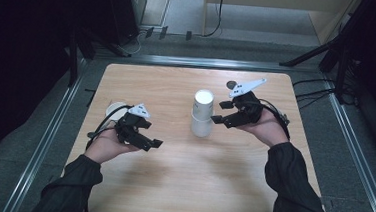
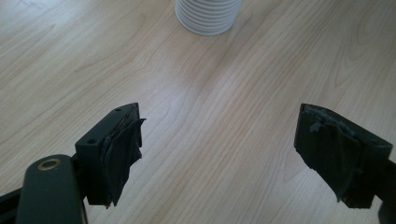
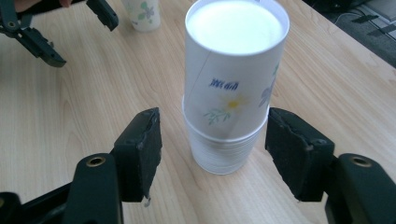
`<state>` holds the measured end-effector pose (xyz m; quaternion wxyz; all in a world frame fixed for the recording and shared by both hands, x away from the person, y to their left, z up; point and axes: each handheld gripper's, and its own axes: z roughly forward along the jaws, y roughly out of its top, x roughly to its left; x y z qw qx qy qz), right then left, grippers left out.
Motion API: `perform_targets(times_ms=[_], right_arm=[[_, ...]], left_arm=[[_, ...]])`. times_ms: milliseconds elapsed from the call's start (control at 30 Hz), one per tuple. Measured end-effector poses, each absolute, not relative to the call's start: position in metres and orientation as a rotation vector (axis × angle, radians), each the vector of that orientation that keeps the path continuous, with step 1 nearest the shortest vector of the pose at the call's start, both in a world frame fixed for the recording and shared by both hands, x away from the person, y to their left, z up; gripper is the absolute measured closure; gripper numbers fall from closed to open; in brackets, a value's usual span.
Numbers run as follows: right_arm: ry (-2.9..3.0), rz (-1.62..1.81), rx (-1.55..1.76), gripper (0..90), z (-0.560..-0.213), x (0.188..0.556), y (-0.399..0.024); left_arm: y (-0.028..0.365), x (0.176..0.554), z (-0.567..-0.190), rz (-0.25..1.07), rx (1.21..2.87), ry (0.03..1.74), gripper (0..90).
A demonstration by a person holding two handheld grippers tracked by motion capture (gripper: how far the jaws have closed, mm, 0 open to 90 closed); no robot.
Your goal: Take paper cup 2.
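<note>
1. One stack of paper cups (image 1: 201,118) stands mid-table (image 1: 180,185), its flower-print top cup (image 3: 233,79) sitting loosely on the rest.
2. One separate cup (image 1: 115,108) sits near the left edge.
3. Two grippers: the right gripper (image 1: 220,112) has its jaws either side of the stack, not yet squeezing it. The left gripper (image 1: 153,133) is spread wide with nothing in it, well apart from the stack.
</note>
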<state>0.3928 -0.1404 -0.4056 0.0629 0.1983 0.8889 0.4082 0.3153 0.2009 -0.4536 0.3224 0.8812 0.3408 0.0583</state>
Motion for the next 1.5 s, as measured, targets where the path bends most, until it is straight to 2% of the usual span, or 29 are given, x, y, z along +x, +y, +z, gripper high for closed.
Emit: perform_targets(times_ms=[67, 200, 400, 733, 1000, 1167, 1500], right_arm=[[2.713, 1.194, 0.575, 34.9, -0.399, 0.398, -0.136], [2.763, 1.119, 0.549, 27.0, -0.389, 0.409, -0.129], [2.831, 1.028, 0.505, 24.7, -0.379, 0.422, -0.115], [2.928, 0.827, 0.421, 20.3, -0.377, 0.440, -0.081], [2.973, 0.750, 0.410, 21.5, -0.381, 0.448, -0.061], [3.004, 0.704, 0.395, 29.8, -0.384, 0.450, -0.057], [3.003, 0.692, 0.407, 31.2, -0.382, 0.449, -0.058]], left_arm=[[0.202, 0.313, -0.454, 0.151, 2.311, 0.897, 15.3], [0.210, 0.304, -0.454, 0.138, 2.262, 0.917, 15.4], [0.217, 0.290, -0.456, 0.127, 2.247, 0.926, 15.4], [0.213, 0.287, -0.460, 0.124, 2.261, 0.895, 15.4], [0.213, 0.287, -0.461, 0.112, 2.263, 0.874, 15.4], [0.212, 0.287, -0.462, 0.116, 2.266, 0.866, 15.9], [0.208, 0.286, -0.464, 0.109, 2.285, 0.862, 15.9]])
